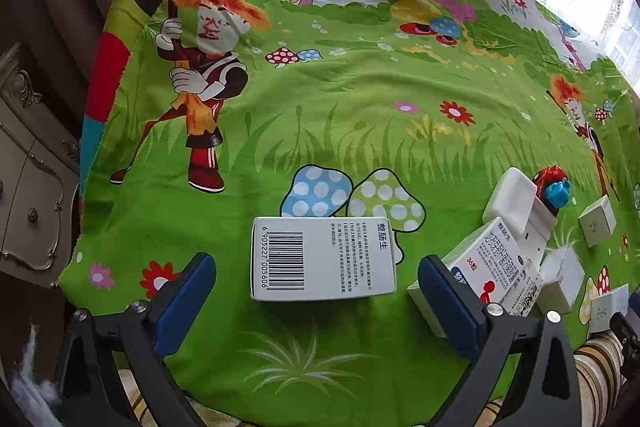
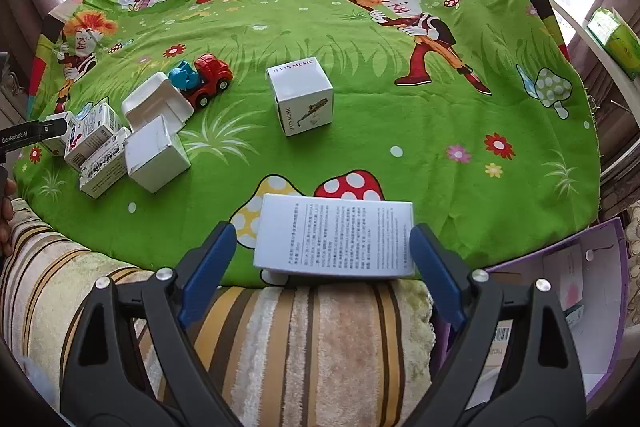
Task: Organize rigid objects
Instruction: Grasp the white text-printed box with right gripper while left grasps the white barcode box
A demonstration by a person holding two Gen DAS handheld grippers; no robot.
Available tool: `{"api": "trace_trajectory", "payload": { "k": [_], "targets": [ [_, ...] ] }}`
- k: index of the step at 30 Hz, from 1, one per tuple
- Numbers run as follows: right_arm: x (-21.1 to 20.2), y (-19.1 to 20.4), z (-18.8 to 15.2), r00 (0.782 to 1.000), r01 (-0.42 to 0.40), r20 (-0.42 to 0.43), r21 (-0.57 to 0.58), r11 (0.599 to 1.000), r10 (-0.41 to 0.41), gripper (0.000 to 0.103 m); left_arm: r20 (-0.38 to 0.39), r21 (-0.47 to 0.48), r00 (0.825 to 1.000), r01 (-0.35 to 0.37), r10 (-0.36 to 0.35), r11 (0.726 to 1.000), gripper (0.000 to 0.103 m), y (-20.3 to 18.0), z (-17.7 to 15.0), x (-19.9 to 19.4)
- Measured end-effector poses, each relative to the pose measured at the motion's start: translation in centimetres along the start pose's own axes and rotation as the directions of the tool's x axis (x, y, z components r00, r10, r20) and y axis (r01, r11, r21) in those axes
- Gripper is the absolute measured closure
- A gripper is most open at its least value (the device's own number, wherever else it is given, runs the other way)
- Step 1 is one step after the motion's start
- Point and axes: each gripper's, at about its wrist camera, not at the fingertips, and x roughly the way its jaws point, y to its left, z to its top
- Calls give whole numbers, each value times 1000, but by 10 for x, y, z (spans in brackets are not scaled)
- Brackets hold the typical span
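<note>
In the left wrist view a white carton with a barcode (image 1: 324, 259) lies flat on the green cartoon cloth (image 1: 320, 107). My left gripper (image 1: 317, 263) straddles it, open, with a gap at each blue pad. In the right wrist view a white carton with fine print (image 2: 336, 239) lies at the cloth's near edge. My right gripper (image 2: 320, 229) stands open around it. Its right pad (image 2: 424, 247) is at the carton's edge, and the left pad (image 2: 216, 247) stands clear. A white cube box (image 2: 300, 95) marked with music lettering stands mid-cloth.
A heap of small white cartons (image 2: 120, 143) (image 1: 500, 259) and a red toy truck (image 2: 208, 79) (image 1: 552, 183) sit together. A striped blanket (image 2: 300, 347) runs along the near edge. An open purple box (image 2: 560, 307) is at the right. A cabinet (image 1: 32, 207) stands left.
</note>
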Motion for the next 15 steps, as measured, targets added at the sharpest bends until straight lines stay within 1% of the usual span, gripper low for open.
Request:
{"api": "trace_trajectory", "payload": {
  "k": [3,5,7,10,11,15],
  "targets": [
    [2,3,0,1000,7,-8,-9,1000,-7,12,-13,2,1000,-7,7,1000,1,-1,1,7],
    [2,3,0,1000,17,-9,-12,1000,-17,12,-10,4,1000,-12,12,1000,4,-1,0,9],
    [0,3,0,999,41,3,-10,999,-41,12,-16,6,1000,-11,11,1000,21,-1,0,11],
    [-1,1,-1,998,59,8,-1,998,-59,10,-26,1,1000,-3,3,1000,28,0,-2,15],
    [-1,0,-1,998,60,5,2,998,-60,10,-28,1,1000,-1,1,1000,30,0,-3,15],
    [8,0,0,999,46,-30,-1,999,-46,10,-18,2,1000,2,-2,1000,31,0,-4,15]
  ]
}}
